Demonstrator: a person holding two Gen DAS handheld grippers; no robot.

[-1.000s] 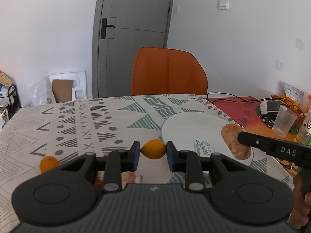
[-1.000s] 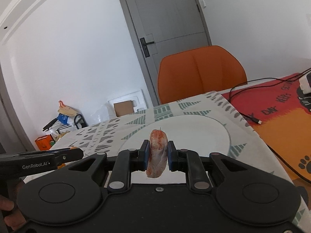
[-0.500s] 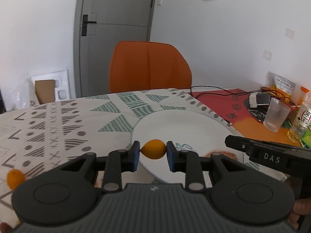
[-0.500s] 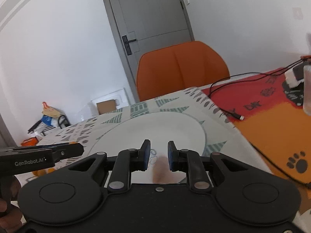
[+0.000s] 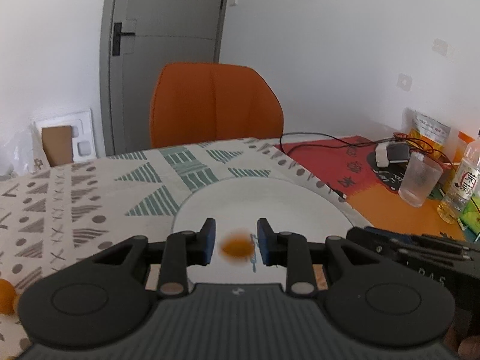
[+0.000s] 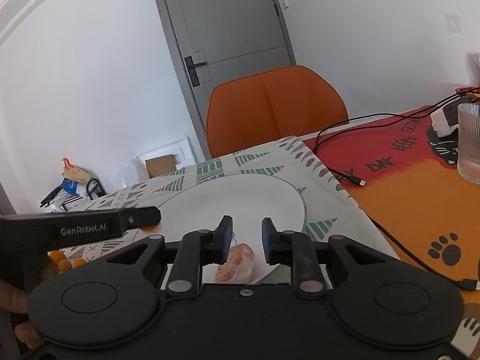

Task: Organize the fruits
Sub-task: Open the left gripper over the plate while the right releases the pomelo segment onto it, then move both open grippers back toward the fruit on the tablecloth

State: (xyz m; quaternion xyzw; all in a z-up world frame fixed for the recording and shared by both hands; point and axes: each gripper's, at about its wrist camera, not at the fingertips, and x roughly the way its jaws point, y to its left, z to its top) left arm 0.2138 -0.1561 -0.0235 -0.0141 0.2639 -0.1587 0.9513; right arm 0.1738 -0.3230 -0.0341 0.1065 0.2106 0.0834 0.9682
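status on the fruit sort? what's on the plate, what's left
Done: peach-coloured fruit lies on the white plate. In hand: nothing gripped; left gripper open, small orange fruit blurred between its fingers over the plate. Right gripper open. Left: another orange on the tablecloth.

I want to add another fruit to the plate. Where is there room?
The far half of the white plate is bare, toward the orange chair. The near rim is crowded: pink fruit and small orange fruit under both open grippers.
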